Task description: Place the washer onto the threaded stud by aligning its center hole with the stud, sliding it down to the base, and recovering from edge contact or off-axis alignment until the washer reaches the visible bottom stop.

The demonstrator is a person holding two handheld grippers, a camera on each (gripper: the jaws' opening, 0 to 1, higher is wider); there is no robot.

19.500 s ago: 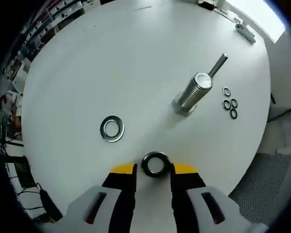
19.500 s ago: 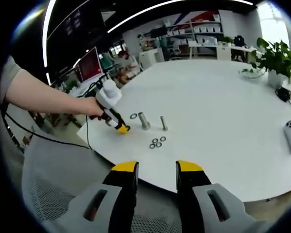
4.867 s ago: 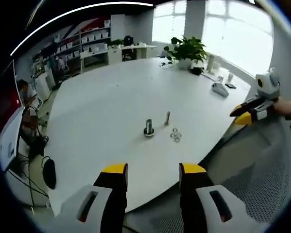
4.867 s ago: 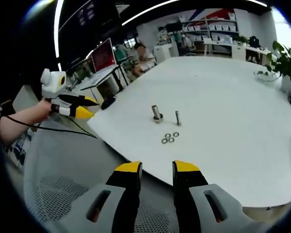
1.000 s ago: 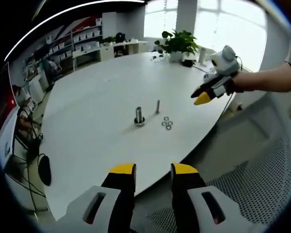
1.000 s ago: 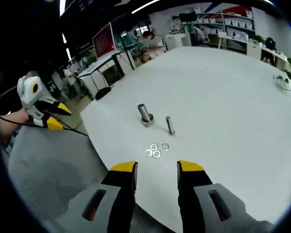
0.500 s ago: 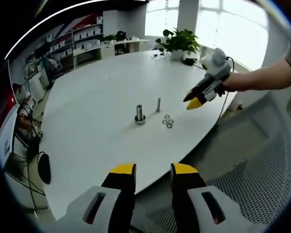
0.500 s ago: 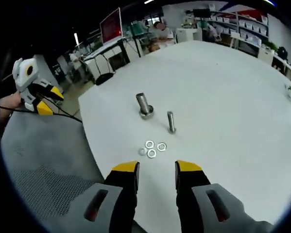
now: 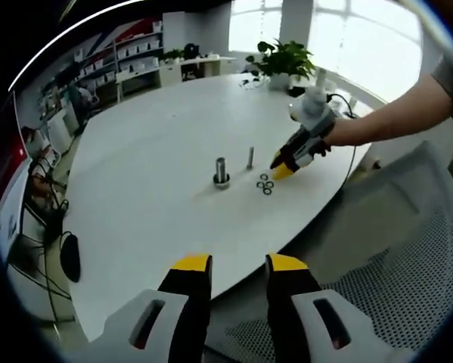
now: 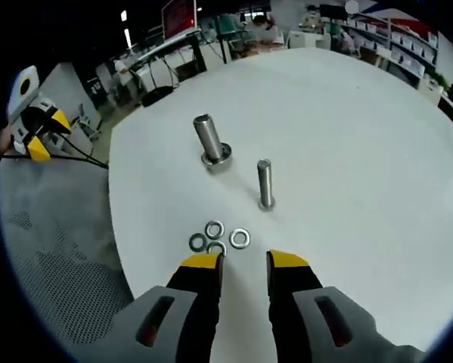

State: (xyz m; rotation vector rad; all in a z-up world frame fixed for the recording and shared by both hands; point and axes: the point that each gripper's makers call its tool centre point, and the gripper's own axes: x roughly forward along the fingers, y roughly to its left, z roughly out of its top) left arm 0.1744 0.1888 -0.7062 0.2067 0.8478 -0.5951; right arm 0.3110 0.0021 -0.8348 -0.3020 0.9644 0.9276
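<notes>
White counter (image 10: 377,151): right tool (image 10: 243,261) open, empty, just short of small washers (image 10: 218,239); threaded stud (image 10: 211,141) upright beyond, large washers at base. Left tool (image 9: 238,264) open off the edge.

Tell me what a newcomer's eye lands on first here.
In the right gripper view, the right gripper, open, hovers just short of four small washers near the white table's edge. Beyond them stand a thin stud and a thicker stud with washers at its base.
</notes>
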